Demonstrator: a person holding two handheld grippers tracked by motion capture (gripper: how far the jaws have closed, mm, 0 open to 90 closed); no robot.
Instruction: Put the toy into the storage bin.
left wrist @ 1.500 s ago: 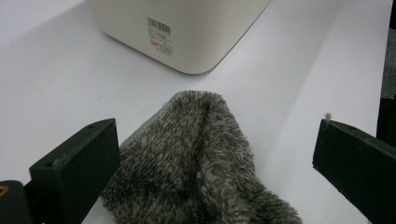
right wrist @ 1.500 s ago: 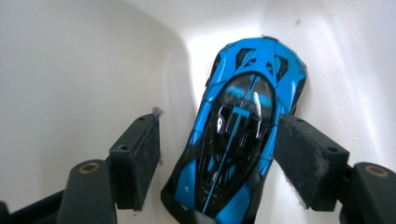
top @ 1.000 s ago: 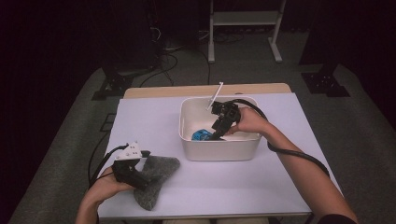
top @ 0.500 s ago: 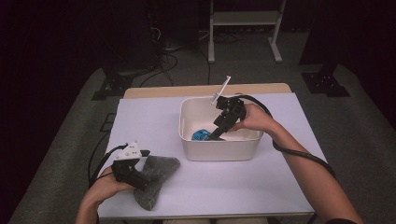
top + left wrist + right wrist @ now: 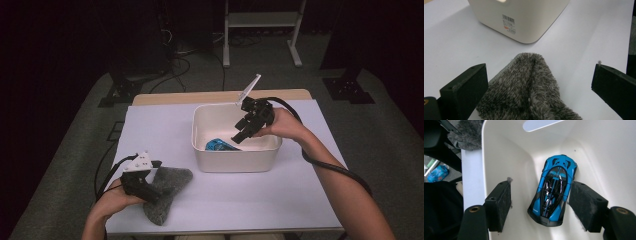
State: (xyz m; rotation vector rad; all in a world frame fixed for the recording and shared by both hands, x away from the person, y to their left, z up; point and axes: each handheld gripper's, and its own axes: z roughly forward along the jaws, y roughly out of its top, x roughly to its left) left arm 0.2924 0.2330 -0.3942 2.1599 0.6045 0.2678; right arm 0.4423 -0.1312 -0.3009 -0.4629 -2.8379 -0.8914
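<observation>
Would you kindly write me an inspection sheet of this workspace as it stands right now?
Surface: white table, wooden edge at the far side.
Job's things: blue toy car lies on the floor of the white bin; grey fuzzy cloth lies on the table near the front left.
Clutter: nothing seen.
Grippers: right gripper is open inside the bin, jaws either side of the car; left gripper is open over the cloth.
Cables: a black cable trails from the right gripper along the forearm; another runs off the table's left edge.
Surroundings: dark room, grey carpet, a metal stand behind the table.
</observation>
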